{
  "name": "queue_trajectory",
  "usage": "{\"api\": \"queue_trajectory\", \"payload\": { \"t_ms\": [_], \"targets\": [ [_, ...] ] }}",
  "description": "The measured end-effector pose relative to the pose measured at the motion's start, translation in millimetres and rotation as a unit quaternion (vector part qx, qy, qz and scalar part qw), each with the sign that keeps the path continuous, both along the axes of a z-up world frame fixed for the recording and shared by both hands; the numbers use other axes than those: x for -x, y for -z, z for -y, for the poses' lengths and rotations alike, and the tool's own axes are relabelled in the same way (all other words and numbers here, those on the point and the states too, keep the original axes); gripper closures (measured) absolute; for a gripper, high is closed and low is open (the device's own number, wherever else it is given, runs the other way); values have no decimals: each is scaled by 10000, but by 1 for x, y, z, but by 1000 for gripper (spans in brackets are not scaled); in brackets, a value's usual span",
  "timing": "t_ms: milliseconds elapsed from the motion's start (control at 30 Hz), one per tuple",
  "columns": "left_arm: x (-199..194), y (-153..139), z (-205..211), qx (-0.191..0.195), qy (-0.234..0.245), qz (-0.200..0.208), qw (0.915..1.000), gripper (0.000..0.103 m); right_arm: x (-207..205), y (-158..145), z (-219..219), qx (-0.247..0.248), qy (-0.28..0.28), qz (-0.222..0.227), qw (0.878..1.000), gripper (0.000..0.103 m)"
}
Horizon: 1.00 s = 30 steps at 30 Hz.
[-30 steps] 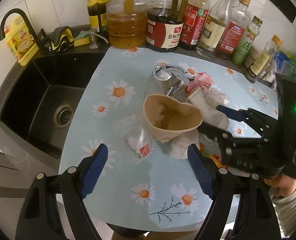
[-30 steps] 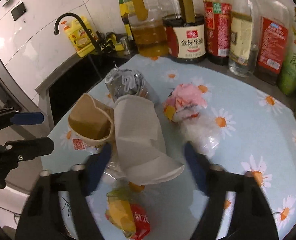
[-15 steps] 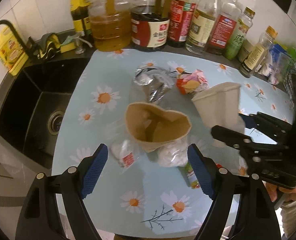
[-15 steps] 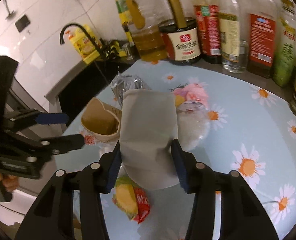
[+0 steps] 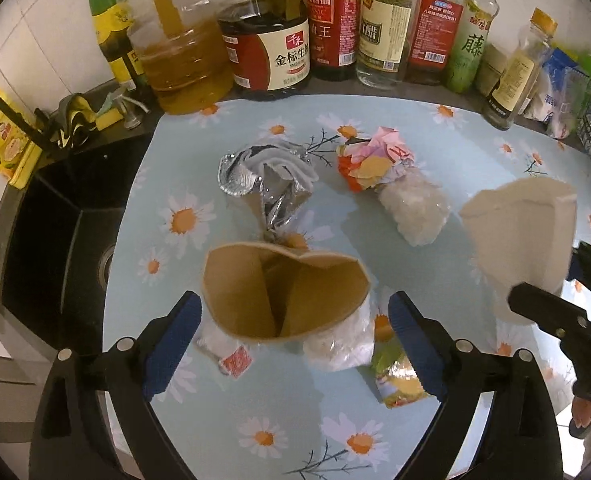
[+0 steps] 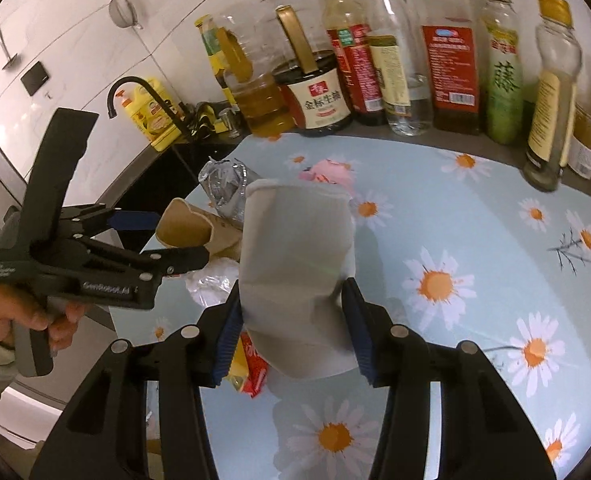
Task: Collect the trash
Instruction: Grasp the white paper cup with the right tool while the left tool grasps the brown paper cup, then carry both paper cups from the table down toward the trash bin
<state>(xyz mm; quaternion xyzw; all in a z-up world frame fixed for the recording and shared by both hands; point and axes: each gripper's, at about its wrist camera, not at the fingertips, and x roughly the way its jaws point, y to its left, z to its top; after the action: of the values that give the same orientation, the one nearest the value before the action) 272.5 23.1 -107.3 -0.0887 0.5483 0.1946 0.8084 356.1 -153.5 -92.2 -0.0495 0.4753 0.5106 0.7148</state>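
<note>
My right gripper (image 6: 291, 328) is shut on a crushed white paper cup (image 6: 295, 264) and holds it above the table; the cup also shows in the left wrist view (image 5: 523, 232). My left gripper (image 5: 291, 344) is open, its jaws on either side of a crushed brown paper cup (image 5: 283, 288) lying on the flowered tablecloth (image 5: 295, 420). The brown cup also shows in the right wrist view (image 6: 183, 228). Around it lie a foil wrapper (image 5: 263, 180), a clear bag with coloured paper scraps (image 5: 391, 180), a crumpled clear plastic (image 5: 339, 344) and a yellow snack packet (image 5: 395, 380).
A row of oil and sauce bottles (image 5: 335, 32) stands along the back wall. A black sink (image 5: 55, 220) with a black tap (image 6: 135, 92) lies to the left of the table. A small red-and-white sachet (image 5: 235, 362) lies by my left finger.
My right gripper closed on the white paper cup and lifted it up and to the right, away from the pile. My left gripper moved in closer around the brown cup.
</note>
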Motion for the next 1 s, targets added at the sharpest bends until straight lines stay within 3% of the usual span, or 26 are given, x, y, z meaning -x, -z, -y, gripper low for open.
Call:
{"api": "queue_trajectory", "payload": {
  "t_ms": [167,233,267,400,1000],
  "targets": [
    [-8,6,-5,-82,-27,-45,10000,12,-1,2,9,-10,85,-58,9999,54],
    [-10,8,-6,-105,-7,-42,9999,15,-2,3,12,-17,134,-82,9999,54],
    [-11,9,-6,-91,11,-27,10000,22,-3,3,13,-20,153,-97,9998,54],
    [-11,7,-5,-118,67,52,9999,26,-3,4,15,-7,181,-139,9997,54],
    [18,-52,8,14,265,1067,9939,29,16,-10,15,36,267,12,9996,54]
  ]
}}
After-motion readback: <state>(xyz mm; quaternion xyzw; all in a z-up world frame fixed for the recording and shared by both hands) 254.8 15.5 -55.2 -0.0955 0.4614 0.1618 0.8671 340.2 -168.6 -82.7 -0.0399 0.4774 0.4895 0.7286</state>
